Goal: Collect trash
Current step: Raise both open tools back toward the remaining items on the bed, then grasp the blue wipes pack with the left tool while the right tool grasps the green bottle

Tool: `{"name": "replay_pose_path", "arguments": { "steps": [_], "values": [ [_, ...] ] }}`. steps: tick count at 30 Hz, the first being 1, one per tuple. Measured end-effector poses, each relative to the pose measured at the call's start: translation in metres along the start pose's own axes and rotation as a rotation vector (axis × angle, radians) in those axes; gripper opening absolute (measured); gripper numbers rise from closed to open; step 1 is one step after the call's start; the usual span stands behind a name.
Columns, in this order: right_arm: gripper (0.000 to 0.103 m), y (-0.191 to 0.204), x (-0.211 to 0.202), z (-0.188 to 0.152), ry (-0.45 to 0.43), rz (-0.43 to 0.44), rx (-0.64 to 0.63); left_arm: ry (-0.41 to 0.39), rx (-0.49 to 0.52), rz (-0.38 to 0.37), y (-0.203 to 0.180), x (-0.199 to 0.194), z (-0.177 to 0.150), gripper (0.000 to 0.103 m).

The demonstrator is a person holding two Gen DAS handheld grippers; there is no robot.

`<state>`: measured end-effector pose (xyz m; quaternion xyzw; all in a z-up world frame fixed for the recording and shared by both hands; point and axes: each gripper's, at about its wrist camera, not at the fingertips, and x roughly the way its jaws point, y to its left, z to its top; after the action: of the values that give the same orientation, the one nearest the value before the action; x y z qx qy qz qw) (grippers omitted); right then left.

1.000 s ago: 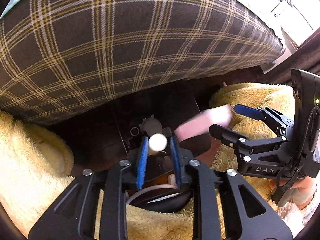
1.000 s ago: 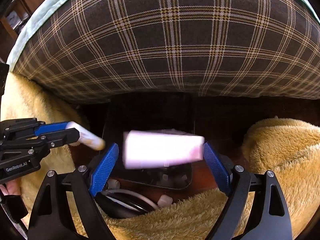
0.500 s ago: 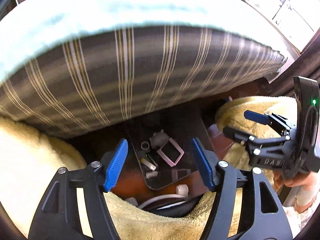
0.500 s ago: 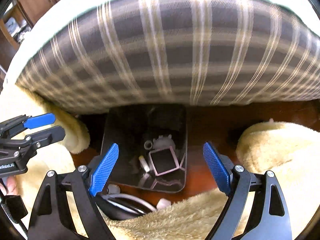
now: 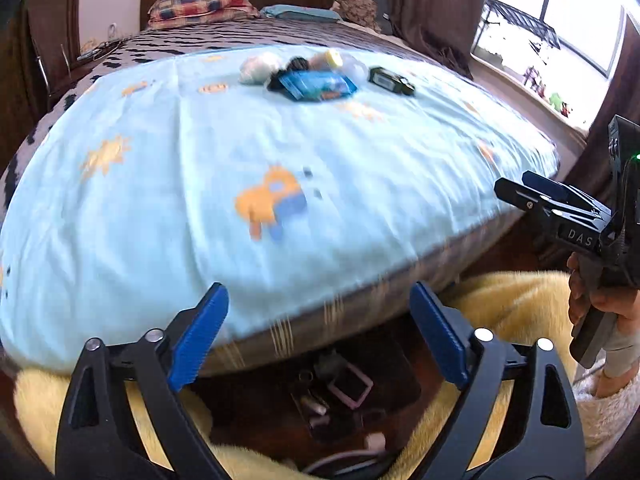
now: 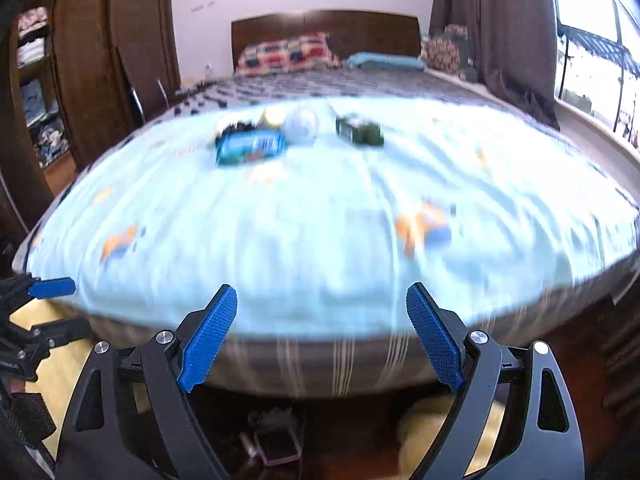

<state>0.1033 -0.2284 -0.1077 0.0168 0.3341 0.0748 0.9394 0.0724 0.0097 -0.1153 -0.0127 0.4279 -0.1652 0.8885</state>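
My left gripper (image 5: 318, 336) hangs at the bed's foot edge, its jaws opening with nothing between them. My right gripper (image 6: 322, 336) is open and empty beside it, and shows at the right as right gripper (image 5: 552, 204). Far up the light-blue sheet (image 5: 200, 184) lies a cluster of trash: a blue packet (image 5: 316, 86), a dark box (image 5: 390, 80), a white wad (image 5: 258, 66) and a yellow-capped bottle (image 5: 328, 60). Blurred, the blue packet (image 6: 250, 146) and dark box (image 6: 358, 130) appear in the right wrist view. Below on the floor a black bin (image 5: 400, 376) holds a pink box (image 5: 350, 384) and small bits.
Yellow fluffy rugs (image 5: 516, 300) lie on both sides of the bin. A white cable and plug (image 5: 374, 440) sit near its front. A checked pillow (image 5: 200, 4) and headboard are at the far end. A window (image 5: 560, 28) is on the right, a wardrobe (image 6: 92, 60) on the left.
Both grippers rose from the bin to the bed's edge. The left gripper let go of a white cylinder and opened. The pink box dropped from the right jaws into the bin.
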Motion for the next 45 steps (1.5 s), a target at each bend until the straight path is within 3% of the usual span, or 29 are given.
{"name": "replay_pose_path", "arguments": {
  "steps": [3,11,13,22,34,39,41,42,45],
  "values": [
    [0.087,-0.014,0.024,0.028,-0.004,0.004,0.034,0.018,-0.026,-0.012,0.006,0.017,0.021,0.089],
    [0.087,-0.024,0.097,0.082,0.052,-0.113,0.038,-0.005,-0.020,0.023,0.016,0.062,0.074,0.085],
    [0.087,-0.029,0.108,0.093,0.060,-0.098,0.058,-0.007,-0.026,0.030,0.016,0.076,0.092,0.081],
    [0.086,-0.042,0.155,0.129,0.099,-0.118,0.062,0.002,-0.045,0.026,0.008,0.126,0.142,0.081],
    [0.086,-0.043,0.194,0.154,0.130,-0.063,0.047,0.008,-0.089,-0.036,0.009,0.154,0.184,0.081],
    [0.074,-0.041,0.214,0.158,0.178,-0.041,0.041,0.025,-0.094,-0.043,0.009,0.168,0.192,0.065],
    [0.058,-0.038,0.218,0.157,0.190,-0.040,0.023,0.027,-0.085,-0.052,0.008,0.171,0.195,0.057],
    [0.055,-0.036,0.217,0.157,0.186,-0.045,0.017,0.025,-0.078,-0.058,0.006,0.171,0.196,0.055],
    [0.054,-0.036,0.214,0.156,0.175,-0.048,0.012,0.015,-0.052,-0.067,0.001,0.169,0.197,0.045]
  ]
}}
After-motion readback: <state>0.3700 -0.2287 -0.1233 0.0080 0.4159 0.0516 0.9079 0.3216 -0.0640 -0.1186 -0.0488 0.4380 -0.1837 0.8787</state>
